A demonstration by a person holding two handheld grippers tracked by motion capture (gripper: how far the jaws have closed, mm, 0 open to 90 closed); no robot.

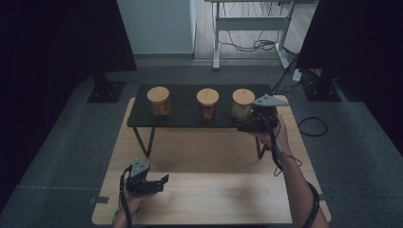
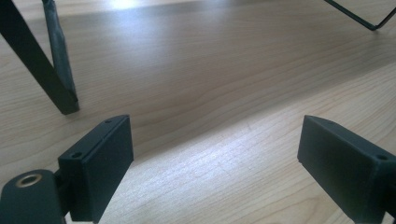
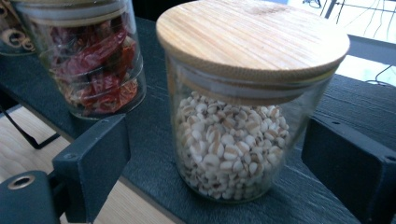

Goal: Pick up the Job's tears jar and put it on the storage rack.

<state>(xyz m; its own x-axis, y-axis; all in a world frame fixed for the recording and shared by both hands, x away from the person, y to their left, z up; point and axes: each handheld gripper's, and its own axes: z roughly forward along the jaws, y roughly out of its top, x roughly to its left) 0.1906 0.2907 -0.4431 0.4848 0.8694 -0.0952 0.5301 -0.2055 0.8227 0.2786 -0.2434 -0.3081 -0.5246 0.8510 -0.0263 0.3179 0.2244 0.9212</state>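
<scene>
Grain is filling the clear glass jar with the round bamboo lid [image 3: 243, 107], and we are looking at it between the spread jaws of the right gripper [image 3: 215, 158], which are sitting on either side of the jar without touching it. In the high view we are holding that right gripper [image 1: 249, 124] at the front edge of the black raised shelf on thin metal legs [image 1: 185, 116], just before the same jar [image 1: 243, 103] at the shelf's right end. We are also seeing a second lidded glass jar holding red dried chillies [image 3: 91, 60] just beside it, in the middle of the shelf, and a third jar with brownish contents [image 1: 159, 101] standing at the left end. Down at the near left of the pale wooden worktop [image 1: 214, 190], we are resting the left gripper [image 1: 159, 183] low over the bare wood, its jaws wide apart and gripping nothing, near one black shelf leg [image 2: 44, 70].
</scene>
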